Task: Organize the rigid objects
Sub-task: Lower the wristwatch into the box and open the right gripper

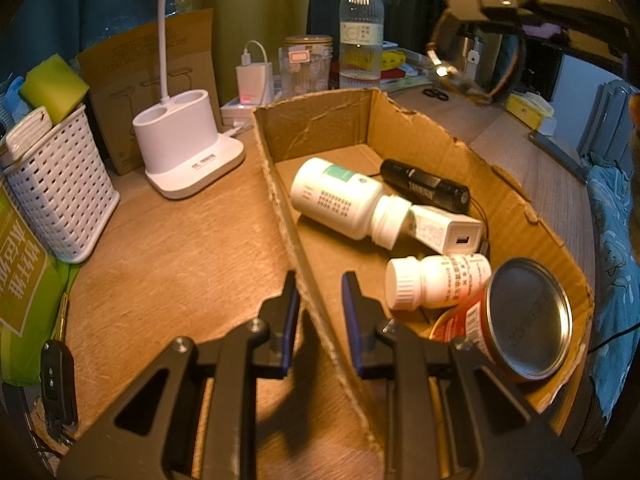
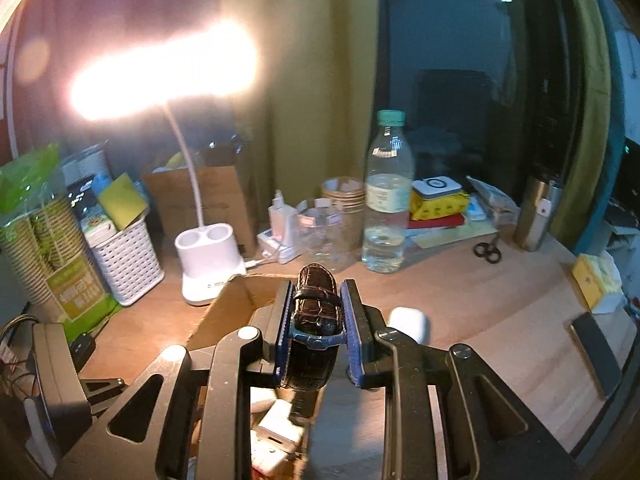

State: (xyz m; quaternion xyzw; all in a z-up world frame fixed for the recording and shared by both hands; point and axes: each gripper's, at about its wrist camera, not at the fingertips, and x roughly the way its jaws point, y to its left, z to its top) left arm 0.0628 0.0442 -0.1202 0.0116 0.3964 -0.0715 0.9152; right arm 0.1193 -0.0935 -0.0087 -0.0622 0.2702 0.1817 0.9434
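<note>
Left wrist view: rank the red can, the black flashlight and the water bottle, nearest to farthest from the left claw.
1. Red can, right of the left claw, inside the cardboard box.
2. Black flashlight, deeper in the box.
3. Water bottle, upright beyond the box.

The left wrist camera is sitting close behind the left gripper (image 1: 320, 292), looking steeply down along its fingers into the cardboard box (image 1: 320, 120) just beneath, with the wooden desk (image 1: 168, 248) running off to the far left. The right wrist camera is riding higher above the same box (image 2: 236, 300), facing more levelly across the desk toward the far curtain behind the right gripper (image 2: 316, 308). Both views are sharing the white lamp base (image 1: 188, 148) (image 2: 208, 256), the white basket (image 1: 60, 200) (image 2: 128, 264), the water bottle (image 1: 360, 28) (image 2: 386, 200) and the scissors (image 1: 434, 94) (image 2: 488, 250).
</note>
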